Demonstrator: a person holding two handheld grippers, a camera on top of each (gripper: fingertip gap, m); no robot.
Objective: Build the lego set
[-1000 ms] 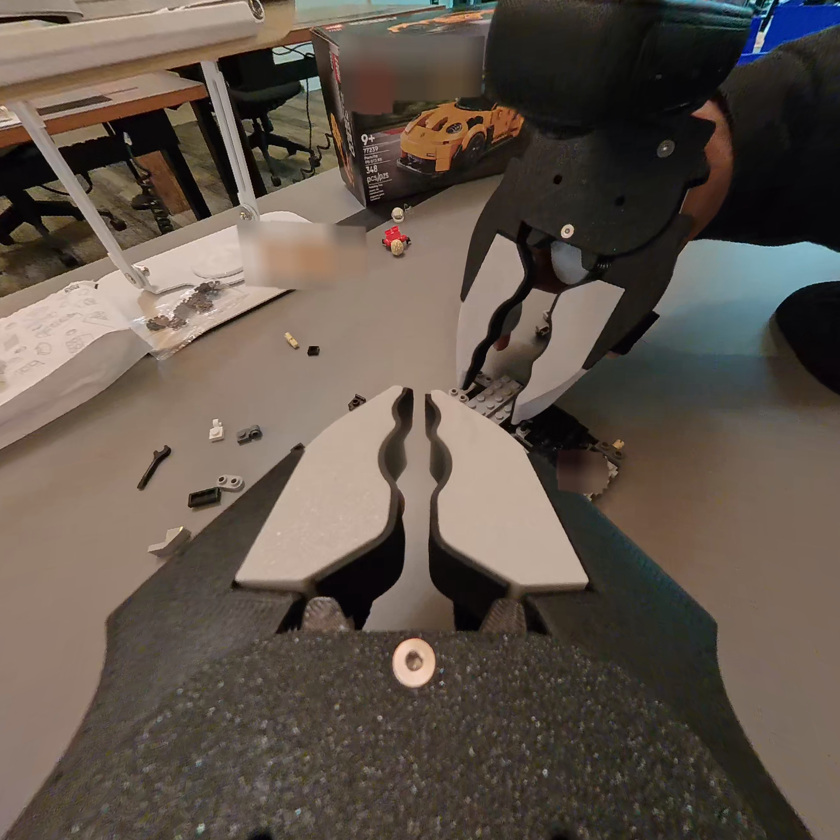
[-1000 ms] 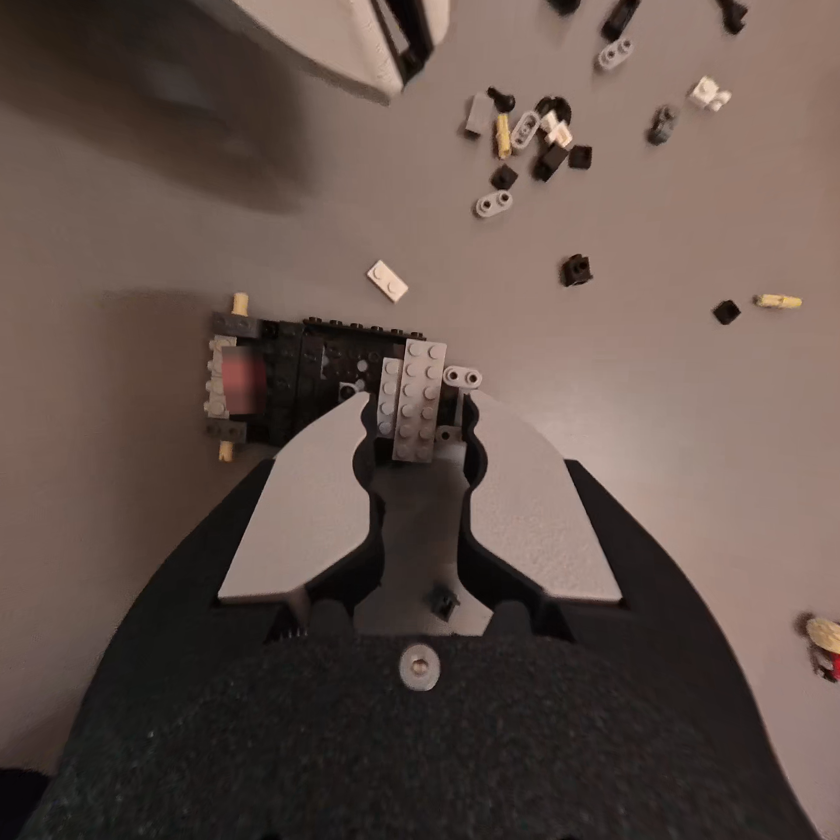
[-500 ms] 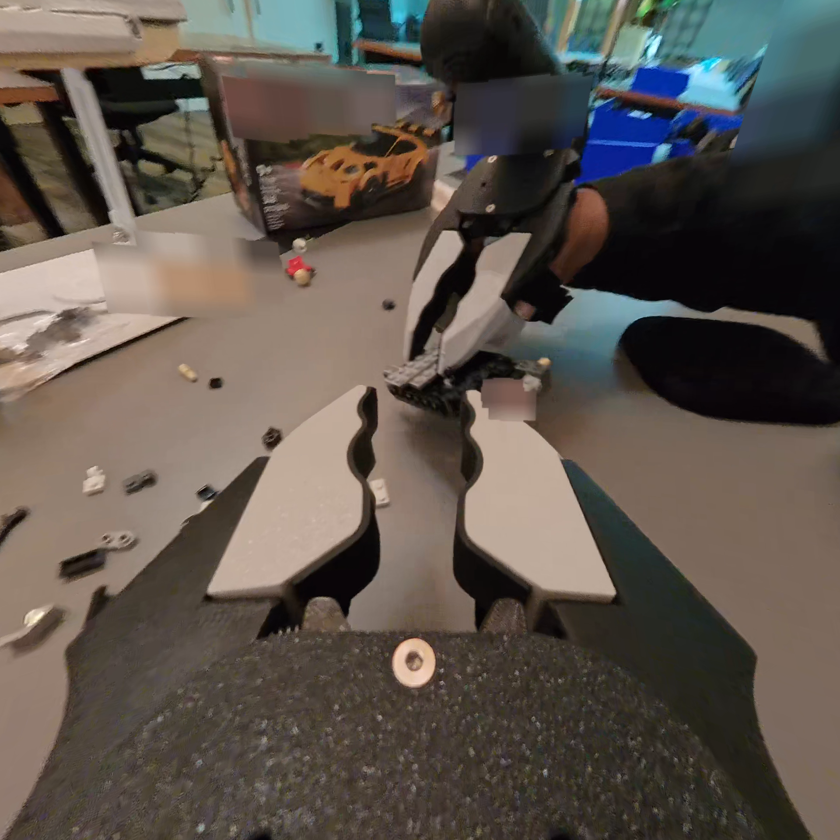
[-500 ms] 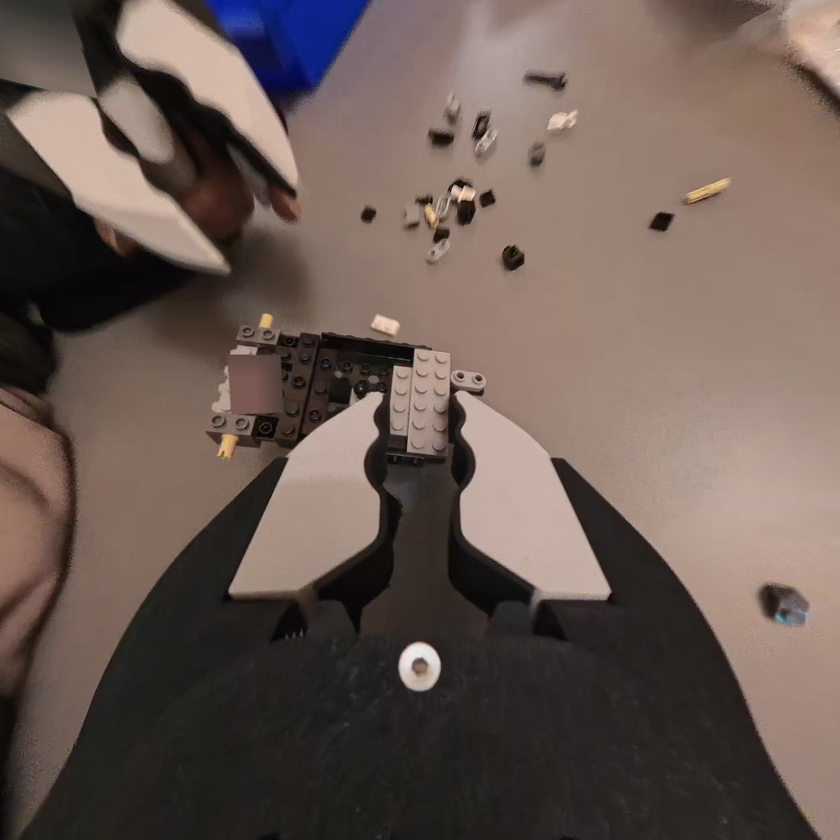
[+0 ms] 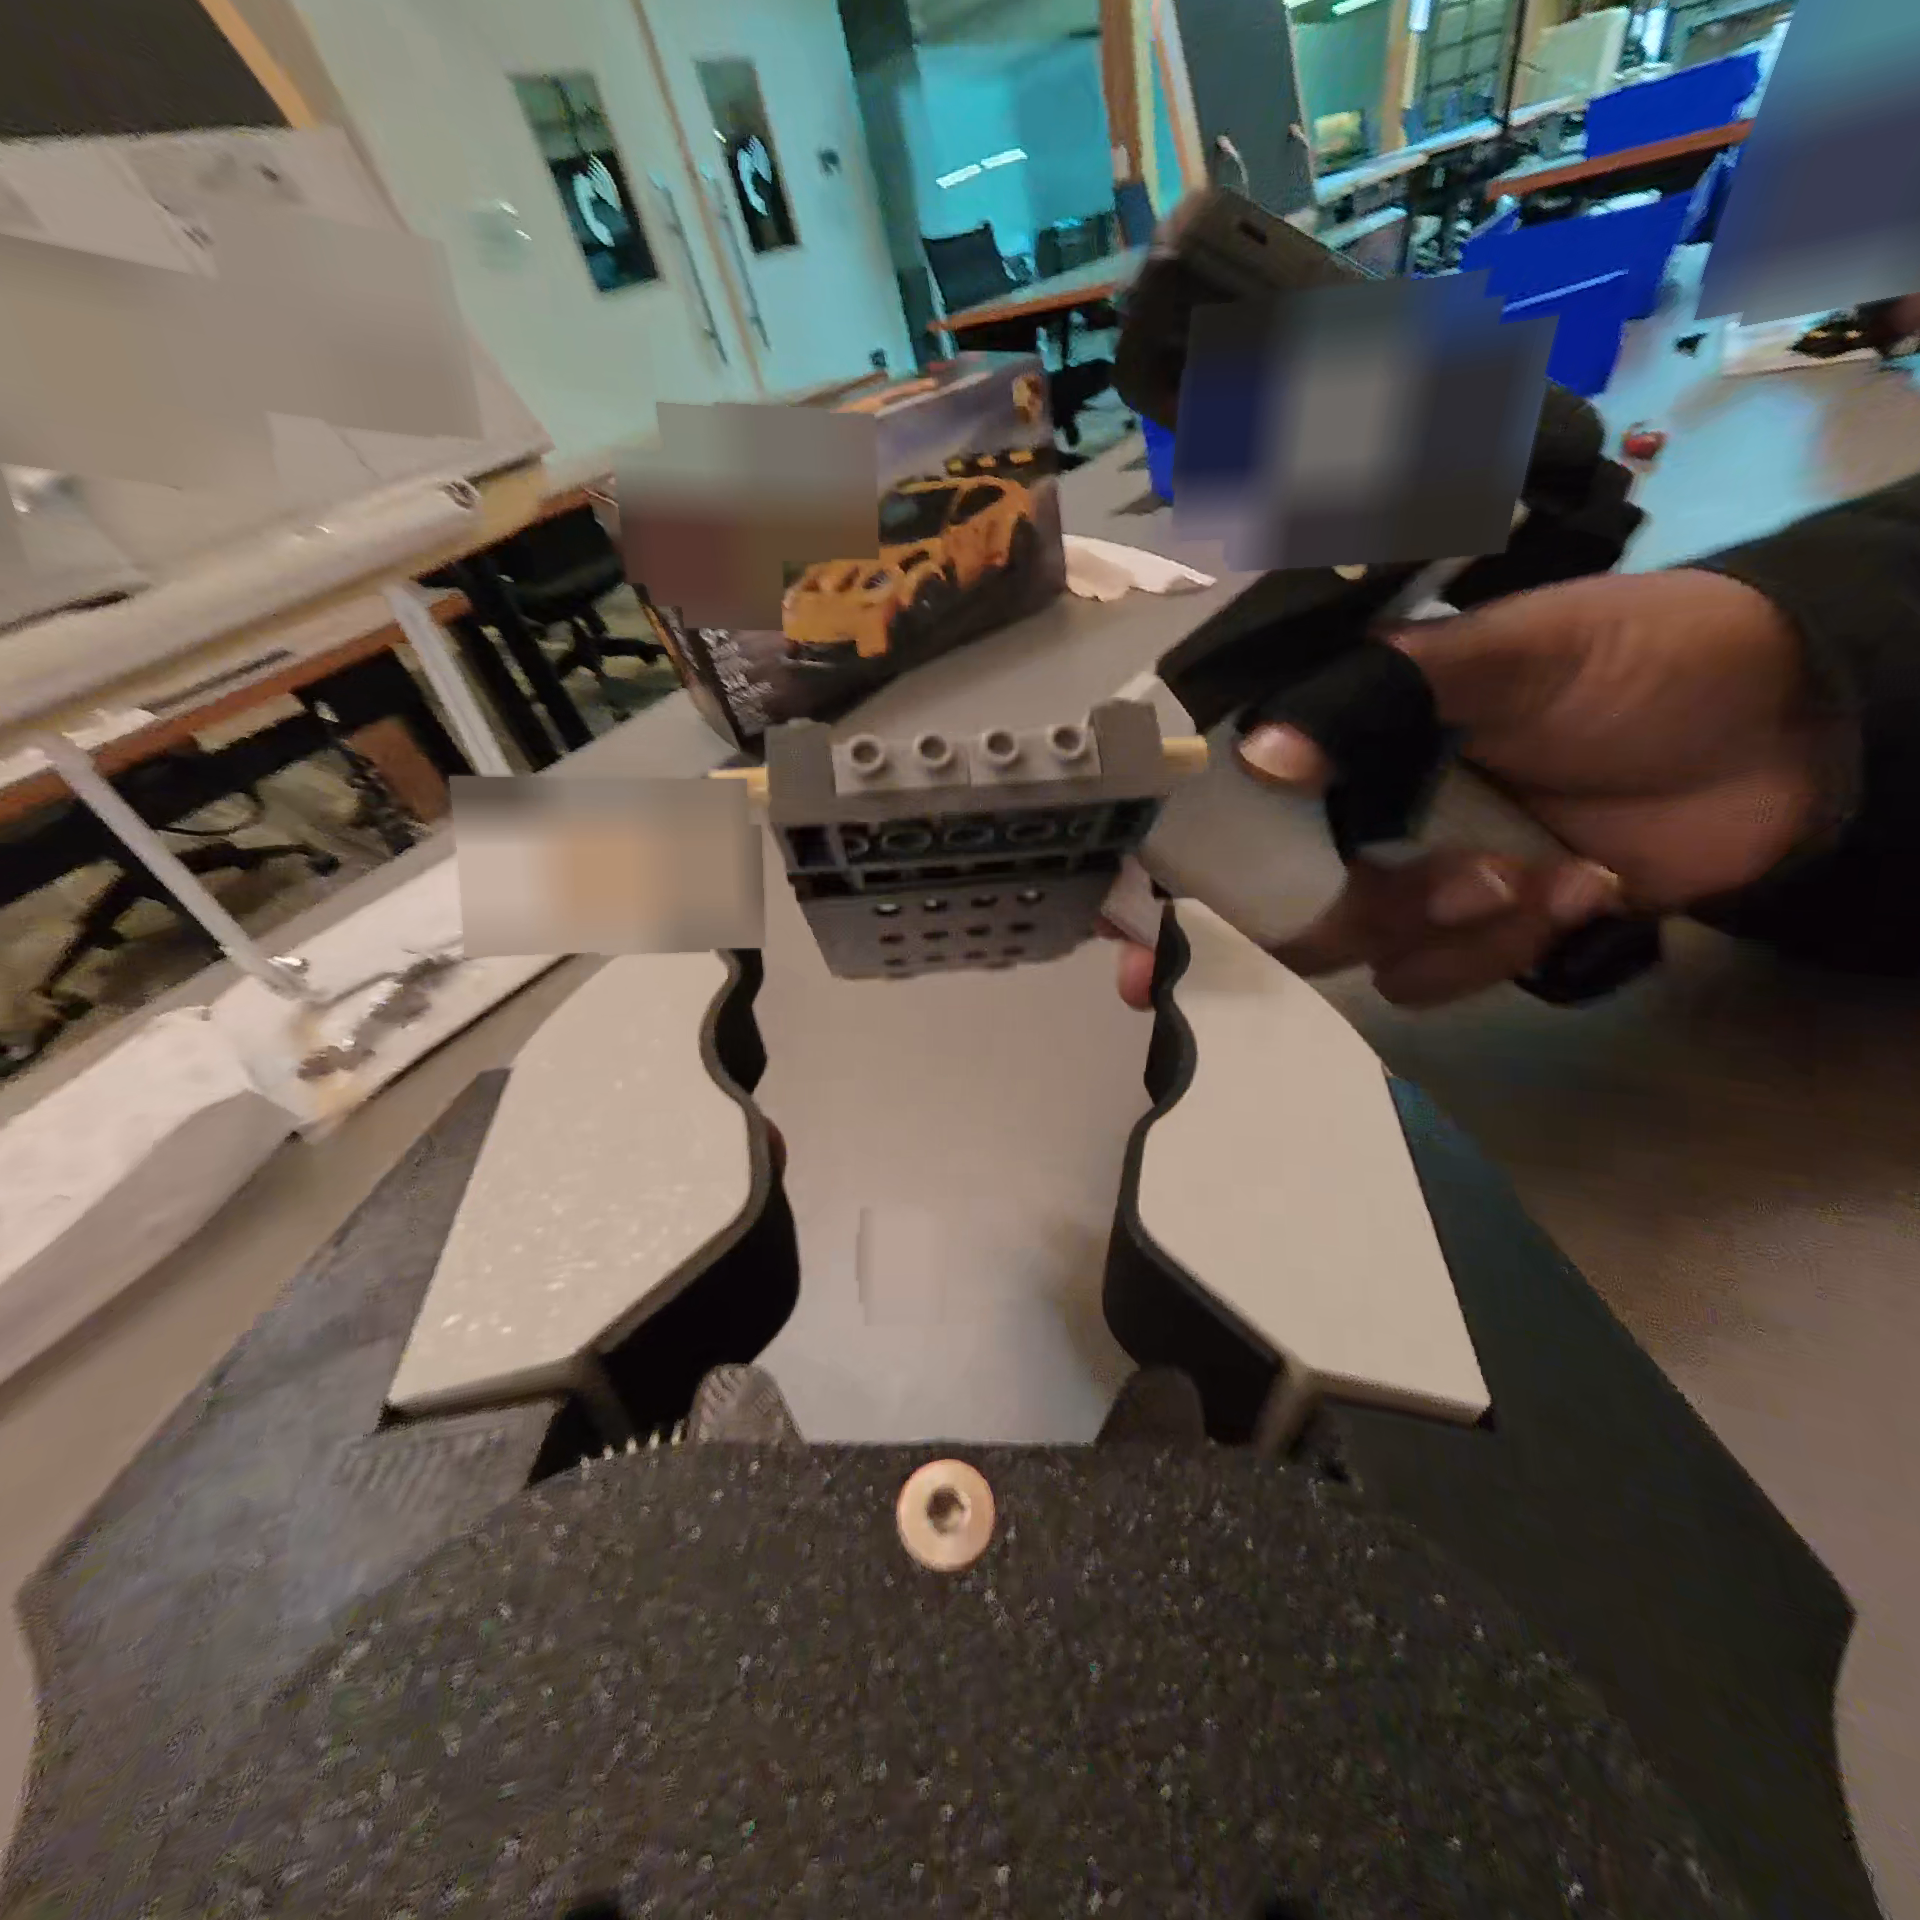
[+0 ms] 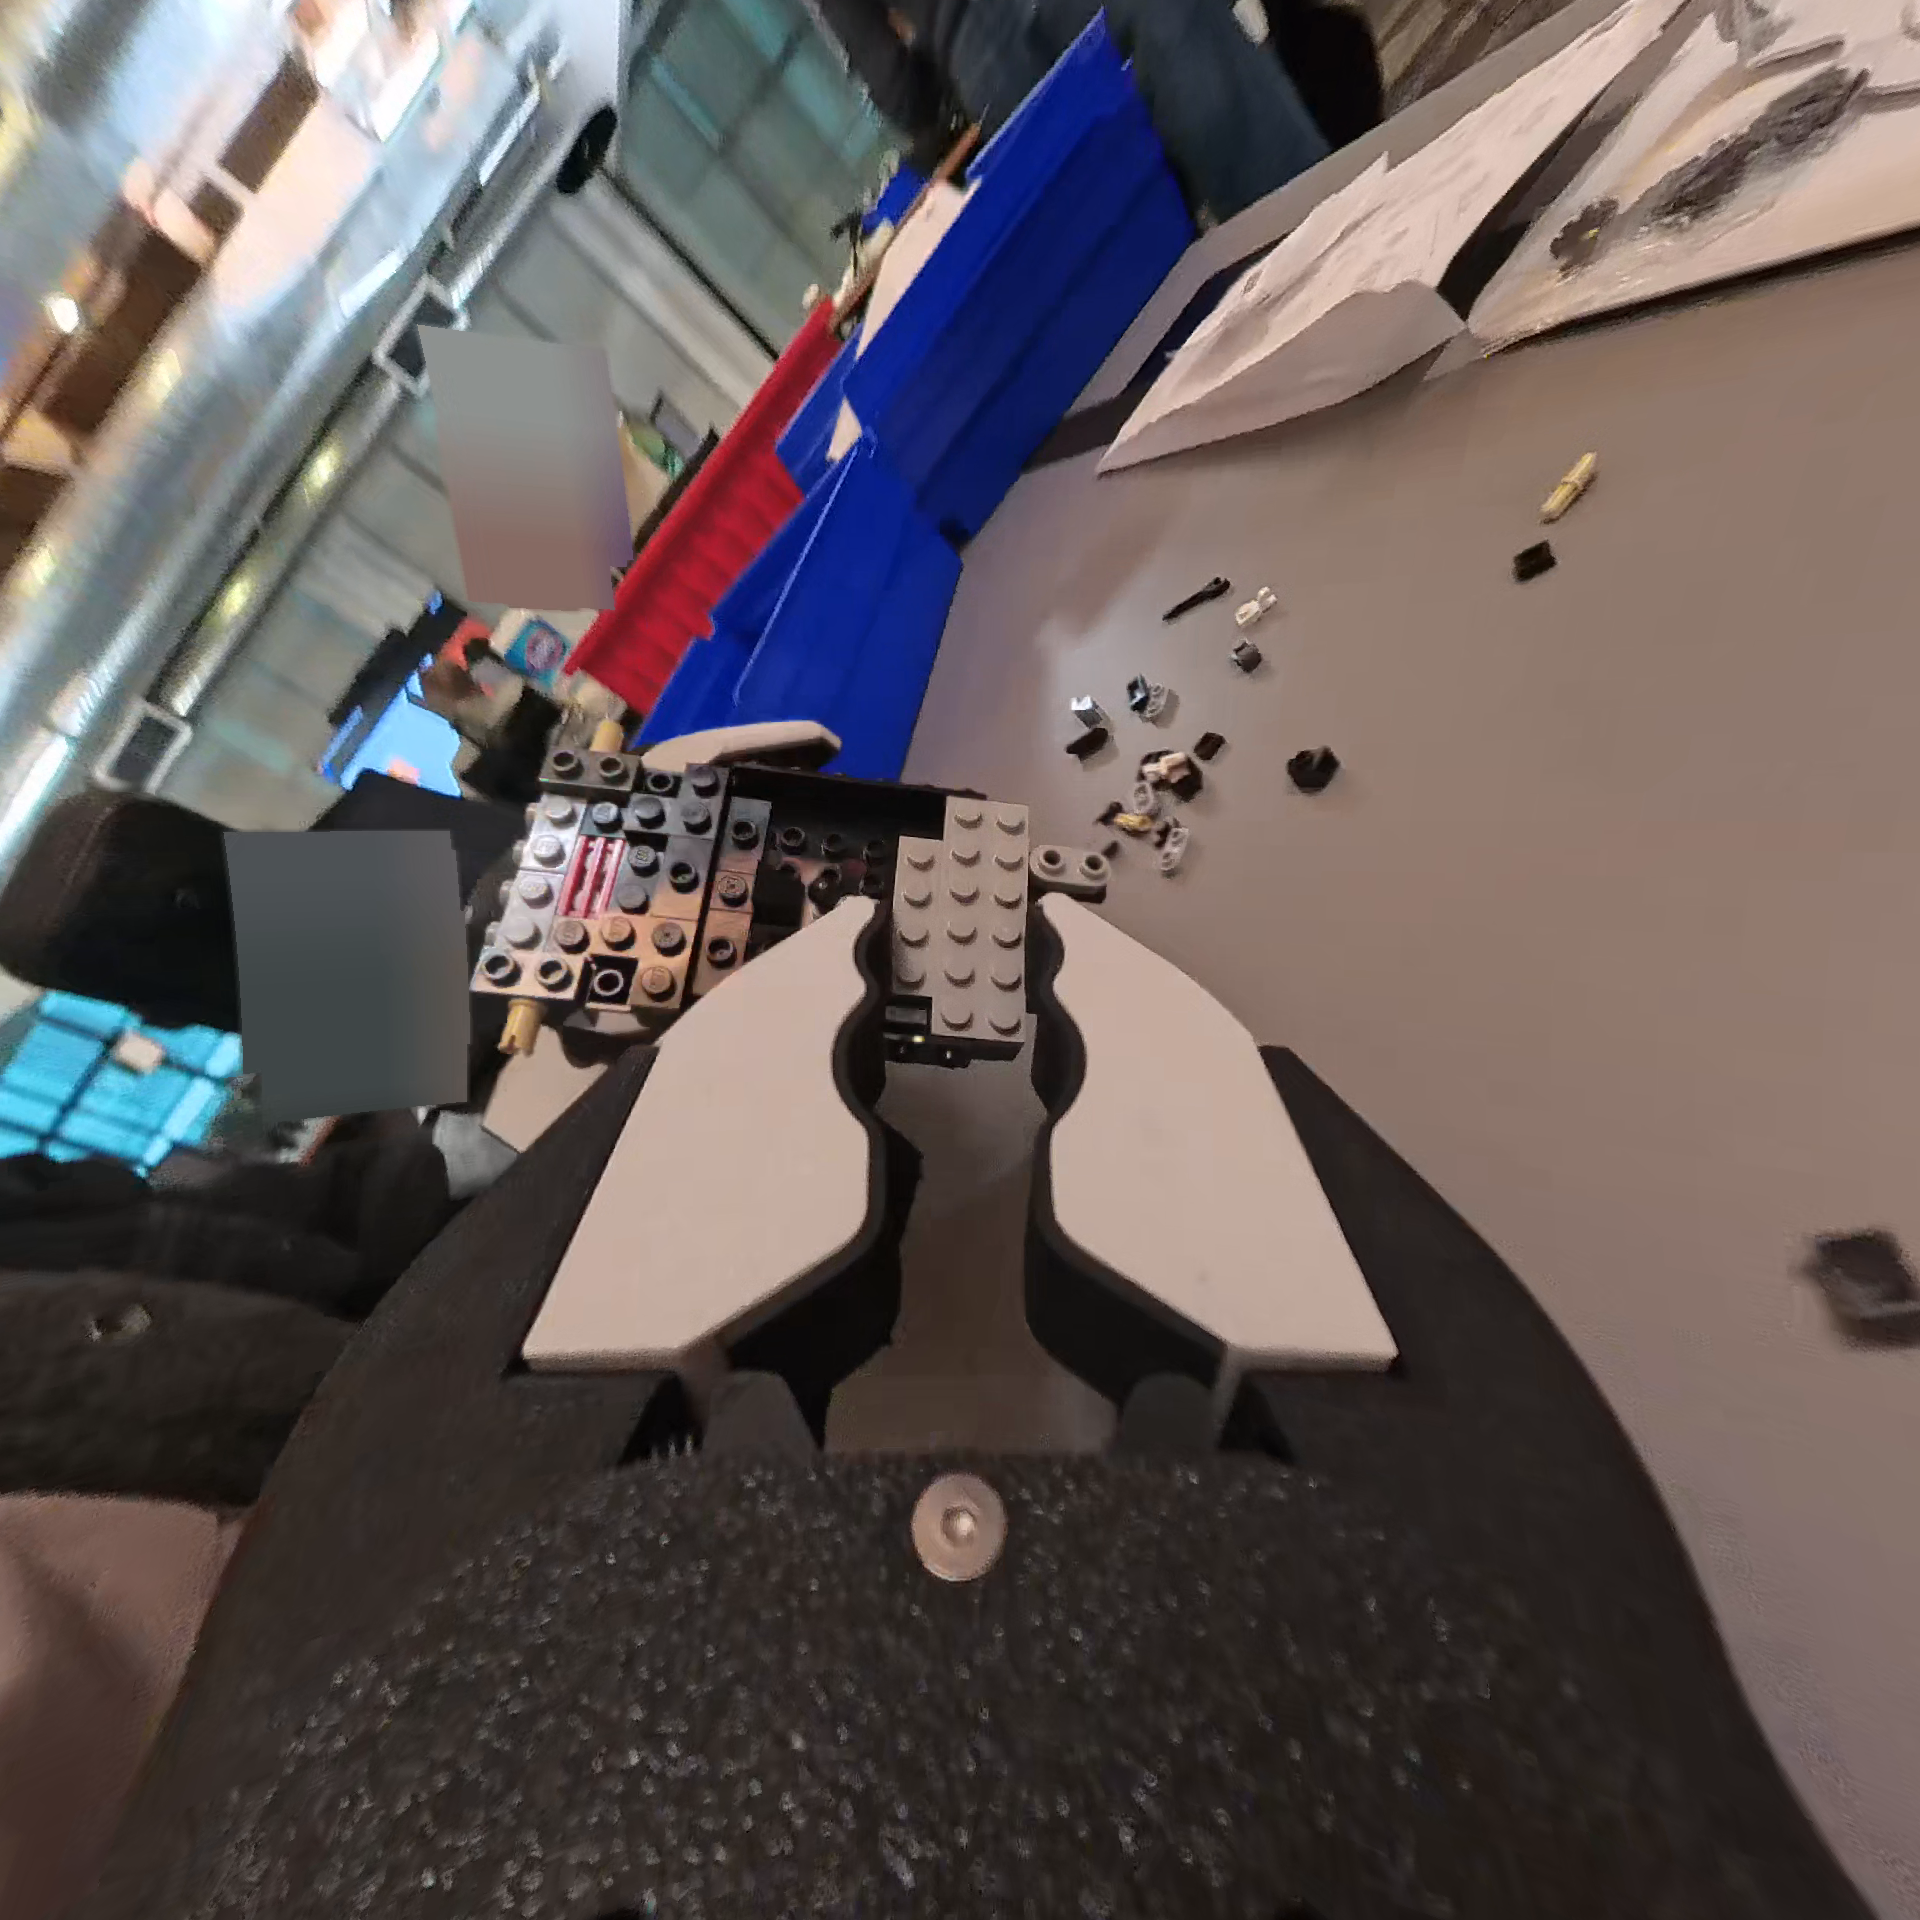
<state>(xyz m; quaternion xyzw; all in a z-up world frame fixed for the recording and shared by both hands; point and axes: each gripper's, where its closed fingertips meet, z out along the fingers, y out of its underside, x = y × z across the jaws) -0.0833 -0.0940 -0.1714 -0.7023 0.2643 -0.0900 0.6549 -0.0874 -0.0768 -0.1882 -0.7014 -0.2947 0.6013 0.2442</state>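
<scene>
The partly built Lego car chassis (image 6: 665,883), black and dark grey with a light grey plate (image 6: 961,914) on its near end, is held in the air. My right gripper (image 6: 956,914) is shut on that grey-plate end. In the left wrist view the chassis (image 5: 956,862) faces me end-on, with a finger (image 5: 1236,862) of the right gripper on its right side. My left gripper (image 5: 945,956) is open wide, its fingertips on either side of the chassis's lower end. I cannot tell whether they touch it. One left finger (image 6: 748,740) shows behind the chassis.
The grey table (image 6: 1507,935) holds a scatter of small loose pieces (image 6: 1153,769). The set's box with an orange car (image 5: 914,613) stands at the back. An open instruction booklet (image 6: 1330,301) and a parts bag (image 5: 364,1018) lie to the side. Blue bins (image 6: 935,468) stand beyond the table. Both grippers' tips are close together, under 4 cm apart.
My right gripper has lifted the chassis off the table and turned it in the air. My left gripper has opened wider and risen to meet the chassis's free end.
</scene>
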